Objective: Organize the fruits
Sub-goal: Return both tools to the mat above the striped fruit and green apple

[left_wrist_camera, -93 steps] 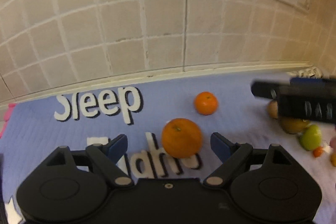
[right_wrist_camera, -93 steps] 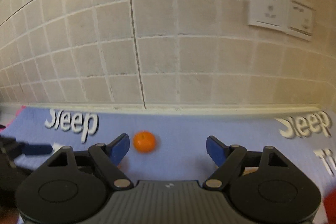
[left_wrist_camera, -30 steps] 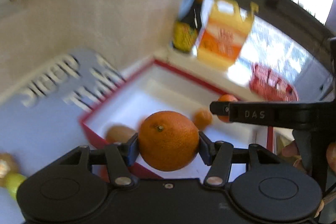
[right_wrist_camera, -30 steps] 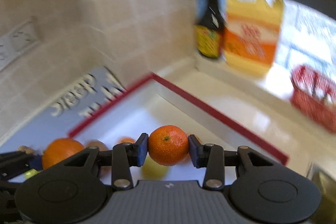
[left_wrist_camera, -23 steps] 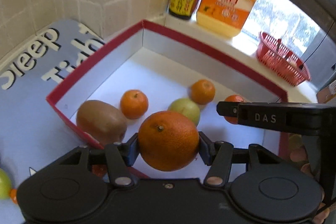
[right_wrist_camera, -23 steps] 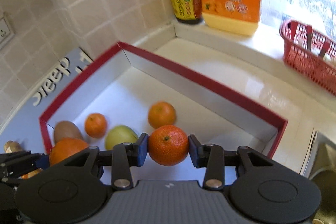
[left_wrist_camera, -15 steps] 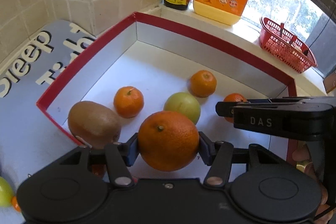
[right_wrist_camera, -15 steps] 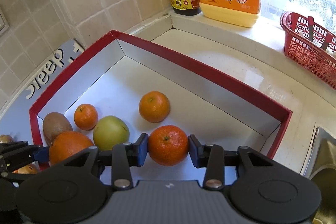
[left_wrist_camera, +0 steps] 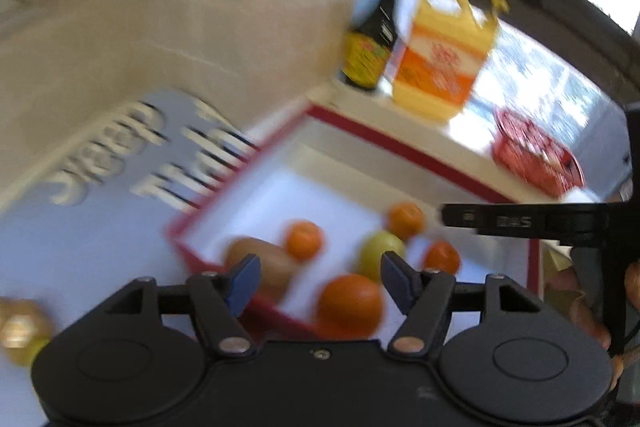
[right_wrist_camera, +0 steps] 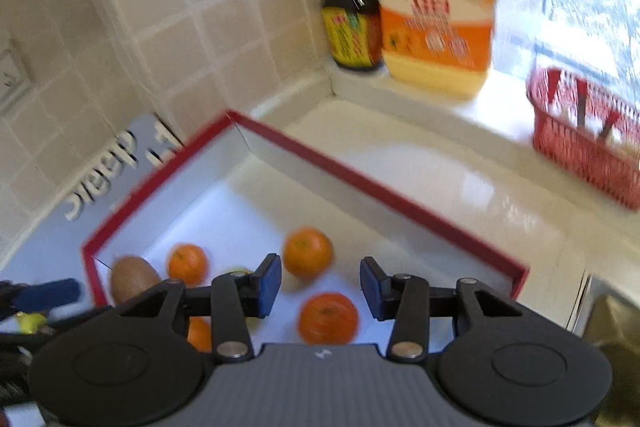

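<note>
A: What's the biggest thing here?

B: The box (right_wrist_camera: 304,155), white inside with a red rim, in the corner of the tiled wall (right_wrist_camera: 168,7). At its twelve o'clock stand a yellow jug (right_wrist_camera: 436,7) and a dark bottle (right_wrist_camera: 352,27); a red basket (right_wrist_camera: 588,131) sits at two o'clock. At nine o'clock lies a blue mat (left_wrist_camera: 92,207) with white letters.

A: And the grippers?

B: The left gripper (left_wrist_camera: 320,277) has just been opening; its fingers stand apart, touching nothing. The big orange (left_wrist_camera: 349,305) lies below and between them, inside the box by its near wall. The right gripper (right_wrist_camera: 320,287) has also just let go: fingers apart, with the small orange (right_wrist_camera: 329,318) on the box floor beneath them.

A: Other fruit in the box?

B: A kiwi (right_wrist_camera: 130,281) at the nine o'clock end, a green apple (left_wrist_camera: 380,253) mid-floor, and two more small oranges (right_wrist_camera: 307,251) beside them. The left view is blurred.

A: Outside it?

B: Some yellowish fruit (left_wrist_camera: 20,335) on the mat at eight o'clock, too smeared to name.
</note>
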The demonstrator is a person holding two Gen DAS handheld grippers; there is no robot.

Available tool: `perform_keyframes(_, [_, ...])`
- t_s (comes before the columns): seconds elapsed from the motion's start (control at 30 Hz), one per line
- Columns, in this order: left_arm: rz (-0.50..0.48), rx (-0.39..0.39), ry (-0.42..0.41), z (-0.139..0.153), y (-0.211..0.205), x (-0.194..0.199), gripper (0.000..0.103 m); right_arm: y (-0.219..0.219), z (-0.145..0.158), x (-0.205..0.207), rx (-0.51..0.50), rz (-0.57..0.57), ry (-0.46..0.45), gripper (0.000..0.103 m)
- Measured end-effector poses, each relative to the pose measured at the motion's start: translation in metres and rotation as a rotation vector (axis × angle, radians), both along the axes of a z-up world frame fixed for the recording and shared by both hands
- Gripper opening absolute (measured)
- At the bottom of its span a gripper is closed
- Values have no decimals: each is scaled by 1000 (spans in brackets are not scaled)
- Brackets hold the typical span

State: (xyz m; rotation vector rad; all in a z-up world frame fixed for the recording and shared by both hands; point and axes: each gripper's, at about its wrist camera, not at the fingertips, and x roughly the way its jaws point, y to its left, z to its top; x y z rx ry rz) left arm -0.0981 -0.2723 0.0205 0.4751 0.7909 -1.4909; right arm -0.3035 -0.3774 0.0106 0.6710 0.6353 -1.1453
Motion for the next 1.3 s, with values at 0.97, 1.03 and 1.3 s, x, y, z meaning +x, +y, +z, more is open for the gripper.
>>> perform_keyframes(0.97, [604, 85, 217, -34, 140, 236, 79, 121, -1, 278, -1, 759, -12, 50])
perform_keyframes(1.03, [599, 114, 239, -50, 129, 242, 79, 119, -11, 286, 17, 772, 4, 50])
perform_keyframes(1.3, [579, 170, 285, -92, 100, 247, 79, 106, -56, 311, 88, 782, 85, 51])
